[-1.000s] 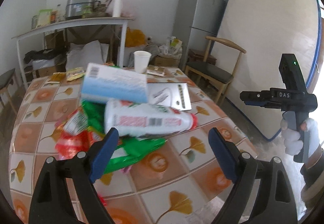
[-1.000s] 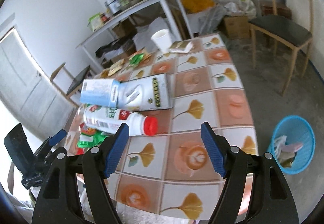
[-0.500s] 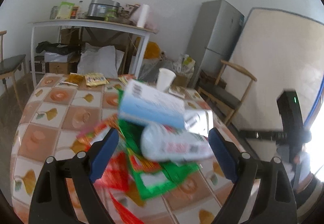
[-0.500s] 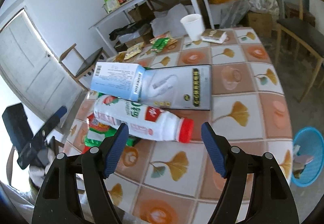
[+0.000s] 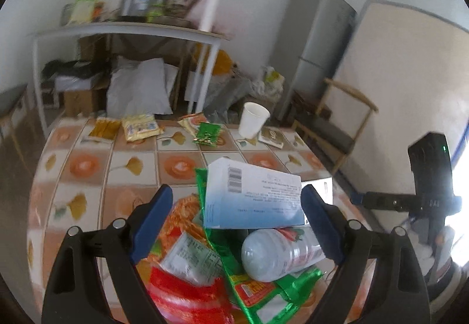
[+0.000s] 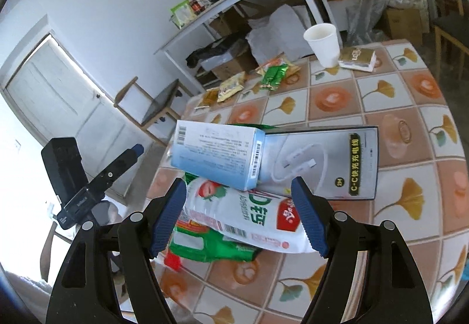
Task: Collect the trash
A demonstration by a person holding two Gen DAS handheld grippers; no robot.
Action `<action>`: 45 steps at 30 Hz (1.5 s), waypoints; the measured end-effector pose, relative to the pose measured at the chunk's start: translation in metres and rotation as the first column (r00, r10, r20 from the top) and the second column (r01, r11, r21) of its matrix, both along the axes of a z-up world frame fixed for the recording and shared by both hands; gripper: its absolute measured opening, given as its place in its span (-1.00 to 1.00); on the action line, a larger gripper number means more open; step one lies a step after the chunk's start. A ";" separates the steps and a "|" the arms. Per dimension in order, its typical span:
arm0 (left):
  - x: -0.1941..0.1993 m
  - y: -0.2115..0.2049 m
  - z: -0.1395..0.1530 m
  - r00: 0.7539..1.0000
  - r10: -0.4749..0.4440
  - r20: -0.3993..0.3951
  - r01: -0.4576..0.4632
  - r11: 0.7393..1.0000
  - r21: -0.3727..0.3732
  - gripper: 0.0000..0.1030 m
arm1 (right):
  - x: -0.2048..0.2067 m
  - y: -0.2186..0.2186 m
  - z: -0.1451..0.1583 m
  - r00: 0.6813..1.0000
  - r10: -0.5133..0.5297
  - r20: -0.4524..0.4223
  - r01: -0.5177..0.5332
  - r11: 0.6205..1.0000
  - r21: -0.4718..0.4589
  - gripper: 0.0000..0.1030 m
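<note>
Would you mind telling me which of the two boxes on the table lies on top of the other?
The light blue box: it rests across the left end of the flat grey cable box, which lies directly on the table.

a table [image 6: 410, 130] with orange and white squares and yellow leaves. on top, a pile: a white bottle [image 6: 249, 215] lying flat, a blue and white box [image 6: 217, 154] leaning over a flat grey box [image 6: 325, 163], green and red wrappers [image 5: 234, 265] under these. at the far side, a white paper cup [image 6: 322, 42] standing up, small snack packets [image 6: 272, 72] close by.
</note>
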State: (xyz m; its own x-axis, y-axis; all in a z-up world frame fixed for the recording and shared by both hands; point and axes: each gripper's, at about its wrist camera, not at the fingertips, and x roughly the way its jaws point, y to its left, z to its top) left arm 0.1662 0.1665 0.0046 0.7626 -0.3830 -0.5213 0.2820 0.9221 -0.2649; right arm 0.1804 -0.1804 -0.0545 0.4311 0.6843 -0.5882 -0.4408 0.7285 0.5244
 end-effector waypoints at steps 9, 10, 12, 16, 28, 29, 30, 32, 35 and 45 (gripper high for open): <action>0.054 0.003 -0.030 0.977 -0.072 -0.202 0.053 0.994 -0.097 0.54 | 0.001 -0.012 -0.018 0.998 -0.037 -0.057 0.039 0.998 0.046 0.37; 0.061 0.005 -0.036 0.970 -0.081 -0.228 0.053 0.991 -0.125 0.49 | 0.001 -0.014 -0.019 0.997 -0.040 -0.063 0.043 0.998 0.050 0.37; 0.071 0.009 -0.045 0.960 -0.095 -0.263 0.050 0.984 -0.173 0.44 | 0.001 -0.019 -0.022 0.996 -0.046 -0.072 0.050 0.997 0.056 0.37; 0.085 0.015 -0.056 0.944 -0.124 -0.307 0.046 0.967 -0.250 0.29 | 0.000 -0.030 -0.025 0.995 -0.064 -0.082 0.069 0.996 0.060 0.37; 0.077 0.015 -0.051 0.945 -0.157 -0.287 0.070 0.954 -0.292 -0.06 | -0.001 -0.046 -0.036 0.990 -0.089 -0.110 0.097 0.993 0.068 0.37; 0.075 0.015 -0.050 0.946 -0.158 -0.283 0.071 0.953 -0.295 -0.09 | -0.001 -0.047 -0.036 0.990 -0.090 -0.109 0.098 0.993 0.068 0.37; 0.072 0.016 -0.049 0.948 -0.159 -0.277 0.071 0.951 -0.301 -0.11 | -0.002 -0.047 -0.035 0.990 -0.090 -0.108 0.098 0.993 0.070 0.37; 0.068 0.017 -0.048 0.949 -0.156 -0.273 0.067 0.949 -0.309 -0.12 | -0.003 -0.050 -0.035 0.990 -0.093 -0.106 0.101 0.992 0.072 0.37; 0.062 0.020 -0.047 0.951 -0.156 -0.267 0.060 0.940 -0.336 -0.15 | -0.003 -0.052 -0.036 0.989 -0.097 -0.108 0.105 0.992 0.074 0.37; 0.028 0.051 -0.064 0.953 -0.099 -0.288 -0.070 0.849 -0.524 -0.28 | -0.005 -0.056 -0.037 0.989 -0.102 -0.109 0.110 0.991 0.076 0.37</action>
